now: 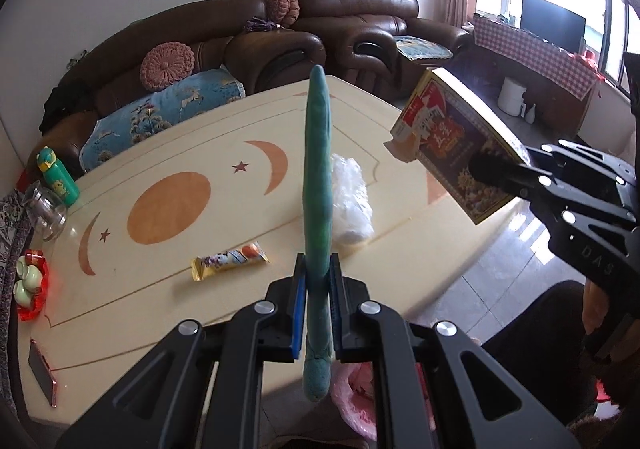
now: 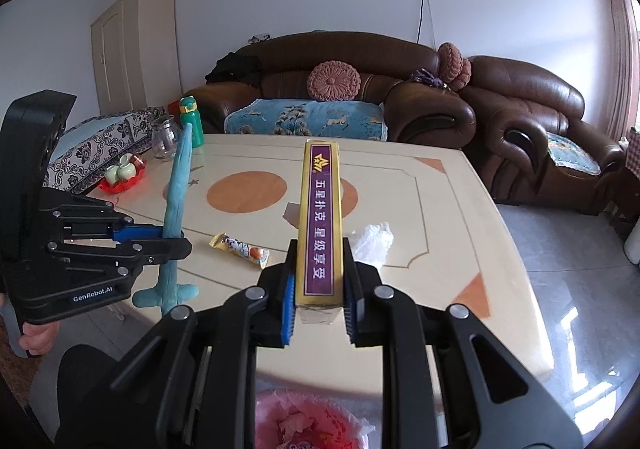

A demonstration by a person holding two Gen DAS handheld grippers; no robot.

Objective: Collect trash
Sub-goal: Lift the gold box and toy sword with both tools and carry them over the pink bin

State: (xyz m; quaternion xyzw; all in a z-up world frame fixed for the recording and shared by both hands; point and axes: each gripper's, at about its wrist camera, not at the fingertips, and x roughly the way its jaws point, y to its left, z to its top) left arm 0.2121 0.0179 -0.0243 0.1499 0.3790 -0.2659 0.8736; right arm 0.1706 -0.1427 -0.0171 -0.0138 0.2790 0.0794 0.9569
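Glossy cardboard box (image 2: 322, 225); seemingly matt, doughy strip (image 1: 318, 185).

Right tool (image 2: 320, 289) clamps a gold card box (image 2: 321, 221) above the table (image 2: 460, 209); left tool (image 2: 176, 239), to its left, grips a teal strip (image 2: 178, 185).

We hold our left gripper (image 1: 318, 289) tilted downward, its jaws clamped tight on what it carries; our right gripper (image 2: 320, 285) slants down too, jaws closed narrowly on its load; our left hand (image 2: 38, 339) wraps the handle below its gripper; our right hand (image 1: 596, 309) does likewise.
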